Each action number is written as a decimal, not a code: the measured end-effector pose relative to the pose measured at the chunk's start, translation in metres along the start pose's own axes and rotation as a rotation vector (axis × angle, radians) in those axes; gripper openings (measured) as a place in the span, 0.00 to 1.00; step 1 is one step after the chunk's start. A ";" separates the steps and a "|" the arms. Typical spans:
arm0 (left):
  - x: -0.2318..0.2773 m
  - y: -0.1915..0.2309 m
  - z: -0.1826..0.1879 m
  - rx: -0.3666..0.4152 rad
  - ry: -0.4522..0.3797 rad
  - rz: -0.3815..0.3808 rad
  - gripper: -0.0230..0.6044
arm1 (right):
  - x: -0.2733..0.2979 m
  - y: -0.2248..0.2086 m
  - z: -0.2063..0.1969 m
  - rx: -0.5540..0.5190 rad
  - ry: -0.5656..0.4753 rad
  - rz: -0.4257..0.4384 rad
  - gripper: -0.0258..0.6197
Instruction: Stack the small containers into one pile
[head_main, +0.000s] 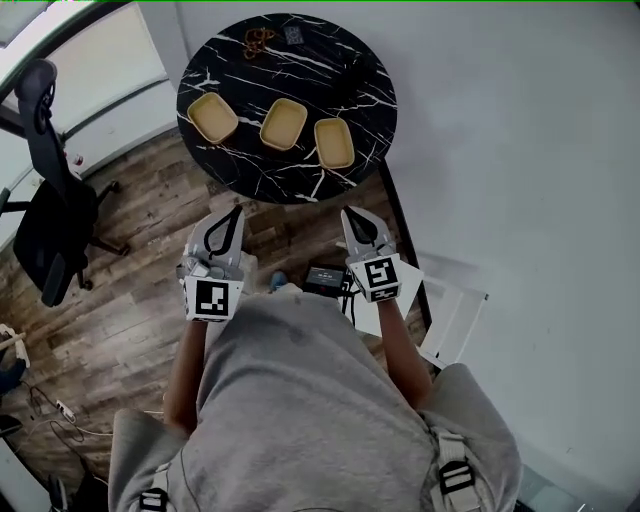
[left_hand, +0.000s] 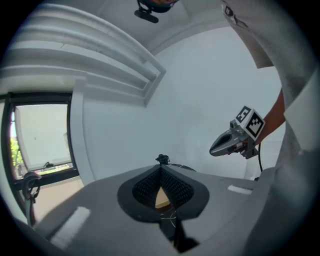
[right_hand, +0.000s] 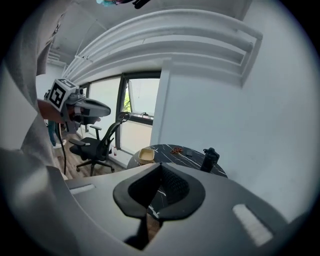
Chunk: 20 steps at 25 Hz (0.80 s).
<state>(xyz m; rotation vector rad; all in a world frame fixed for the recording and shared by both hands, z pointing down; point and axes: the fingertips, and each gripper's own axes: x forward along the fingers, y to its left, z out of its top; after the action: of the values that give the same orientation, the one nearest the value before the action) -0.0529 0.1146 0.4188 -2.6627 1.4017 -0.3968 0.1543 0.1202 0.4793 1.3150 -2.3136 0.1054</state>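
Three small tan containers sit side by side, apart from each other, in a row on the round black marble counter (head_main: 352, 80): the left container (head_main: 212, 117), the middle container (head_main: 283, 123) and the right container (head_main: 334, 143). All three are open side up, empty and unstacked. The left hand-held gripper (head_main: 233, 218) and the right hand-held gripper (head_main: 354, 220) are held out in front of the person (head_main: 300, 400) over the wooden floor (head_main: 130, 300). They lie roughly parallel, point toward the counter, and are short of its near edge and well apart from the containers. Each gripper's own view shows its jaws pressed together with nothing between them. In the left gripper view a sliver of tan shows through the gap below the closed tips, but which container it is cannot be told. A black office chair (head_main: 50, 225) stands on the floor to the left, and a white wall (head_main: 520, 150) runs along the right. The right gripper view shows a dark bottle (right_hand: 209, 159) standing on the far side of the counter.
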 end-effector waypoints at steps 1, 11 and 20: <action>0.011 0.010 -0.001 0.026 -0.004 -0.037 0.03 | 0.010 -0.004 0.002 -0.006 0.023 -0.008 0.06; 0.086 0.088 -0.014 0.045 0.013 -0.224 0.03 | 0.093 -0.051 -0.049 0.077 0.266 -0.127 0.06; 0.129 0.097 -0.037 -0.001 0.074 -0.175 0.03 | 0.172 -0.101 -0.134 0.098 0.421 -0.092 0.11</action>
<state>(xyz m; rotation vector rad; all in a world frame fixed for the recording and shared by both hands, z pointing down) -0.0709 -0.0455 0.4567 -2.8086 1.1905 -0.5152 0.2129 -0.0310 0.6563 1.2990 -1.9104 0.4270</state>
